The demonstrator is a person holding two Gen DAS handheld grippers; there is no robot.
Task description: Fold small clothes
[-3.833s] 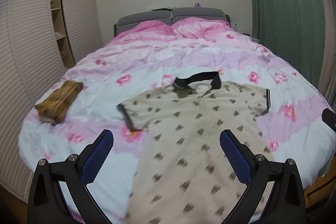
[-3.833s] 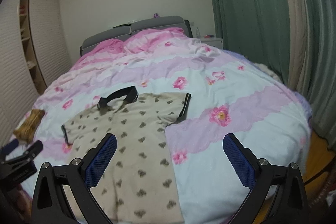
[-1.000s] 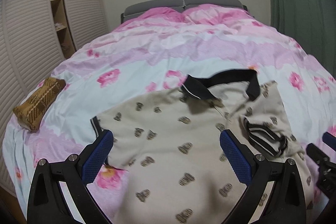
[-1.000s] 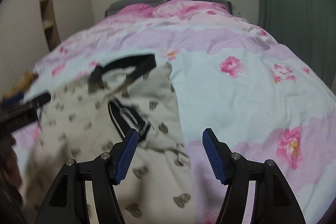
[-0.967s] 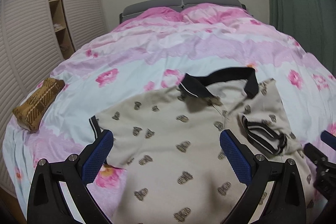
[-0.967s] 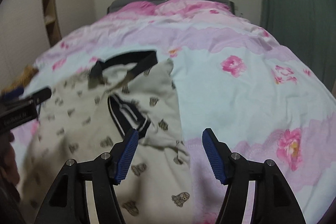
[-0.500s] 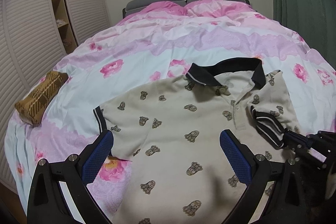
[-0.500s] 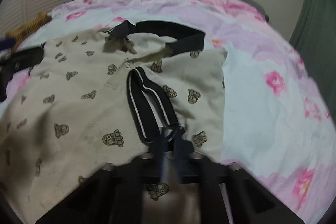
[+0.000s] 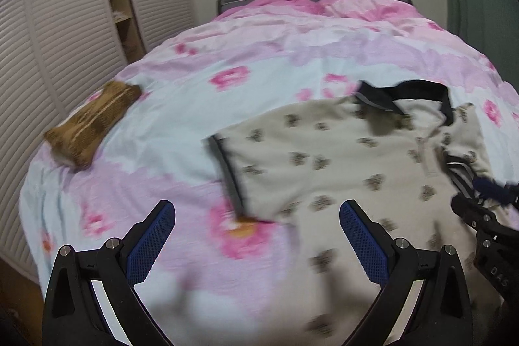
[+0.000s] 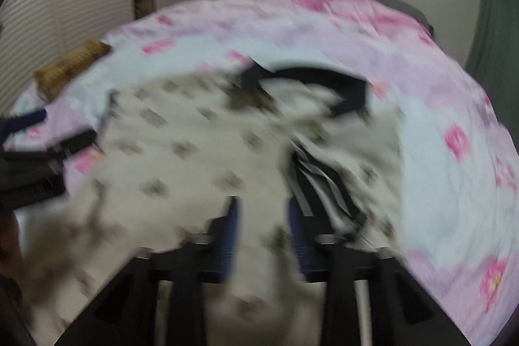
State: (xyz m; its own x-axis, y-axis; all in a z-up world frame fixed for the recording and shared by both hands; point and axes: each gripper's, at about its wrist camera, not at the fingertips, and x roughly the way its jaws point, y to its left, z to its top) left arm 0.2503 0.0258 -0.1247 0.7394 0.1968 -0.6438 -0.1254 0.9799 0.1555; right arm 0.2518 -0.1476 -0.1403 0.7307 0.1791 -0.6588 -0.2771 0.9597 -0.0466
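A beige polo shirt [image 9: 324, 158] with a dark collar [image 9: 405, 89] lies face up on the bed. Its right sleeve, with a striped cuff [image 10: 324, 184], is folded in over the chest. My left gripper [image 9: 256, 216] is open just in front of the shirt's flat left sleeve [image 9: 227, 171], with nothing between its pads. My right gripper [image 10: 262, 216] hovers low over the shirt beside the folded cuff, and its jaws are opening. Blurred beige cloth shows in the gap, but the pads do not press on it. It also shows at the right edge of the left wrist view, right gripper [image 9: 486, 193].
A folded brown checked garment [image 9: 90, 122] lies near the bed's left edge. The pink floral duvet [image 9: 259, 60] covers the whole bed. Slatted wardrobe doors [image 9: 65, 38] stand on the left, a green curtain [image 10: 496, 5] on the right.
My left gripper has slid left, so the shirt's left sleeve now lies ahead of it. My right gripper, shut at the striped cuff half a second ago, now has its jaws apart.
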